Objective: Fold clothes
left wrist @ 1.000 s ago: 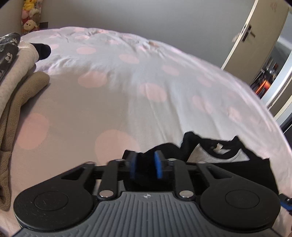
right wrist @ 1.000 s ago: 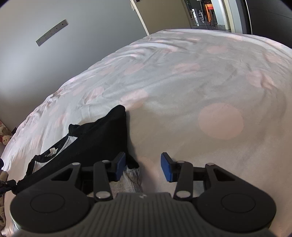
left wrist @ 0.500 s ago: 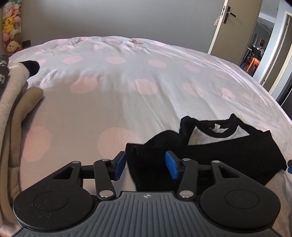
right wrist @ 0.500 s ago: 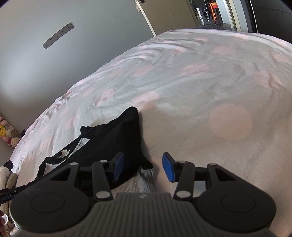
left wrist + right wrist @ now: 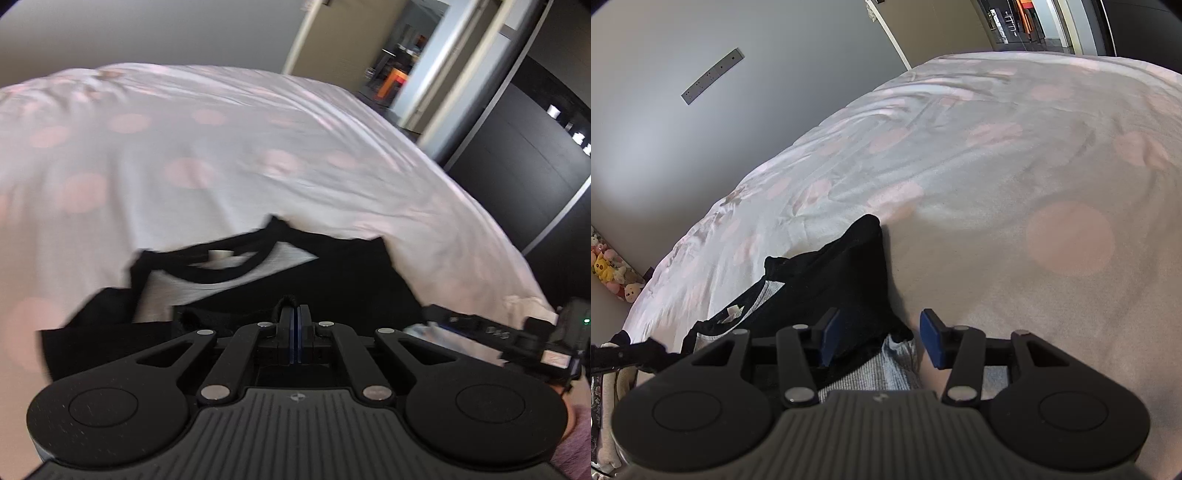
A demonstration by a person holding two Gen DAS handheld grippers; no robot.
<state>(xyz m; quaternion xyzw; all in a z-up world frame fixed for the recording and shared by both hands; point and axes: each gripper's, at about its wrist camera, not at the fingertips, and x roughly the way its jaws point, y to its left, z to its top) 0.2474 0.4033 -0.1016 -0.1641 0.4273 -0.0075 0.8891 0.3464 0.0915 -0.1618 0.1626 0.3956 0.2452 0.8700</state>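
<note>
left gripper (image 5: 295, 314): pads pressed together, blue faces touching, a small loop of black fabric pinched at the tips. so clamped on the black-and-grey shirt (image 5: 332, 273). left view motion-blurred, detail soft.

right gripper (image 5: 879, 332): spread wide, nothing between the 2 blue pads. left pad over the black sleeve edge, right pad over bare cover; contact with fabric unclear. also visible from the left view as a dark bar at right edge (image 5: 498, 332), a pink sleeve (image 5: 576, 435) behind it.

shirt location: lying on the bed cover (image 5: 997, 177), near edge, just ahead of both grippers. black sleeves, grey body, black neck band with a white tag (image 5: 219, 254) facing up. in the right view a black sleeve corner points away toward the far side (image 5: 864, 240), grey ribbed fabric showing near the gripper base. partly folded, black layers over the grey panel.

bed cover: white with large pale pink dots, wrinkled toward the far end.

background: grey wall with a narrow metal strip (image 5: 711, 75), plush toys (image 5: 609, 269) on the floor far left, open doorway (image 5: 399, 62) far right, dark panel (image 5: 517, 166) beside it. beige folded clothes (image 5: 609, 387) at left edge of the right view, partly cut off.
</note>
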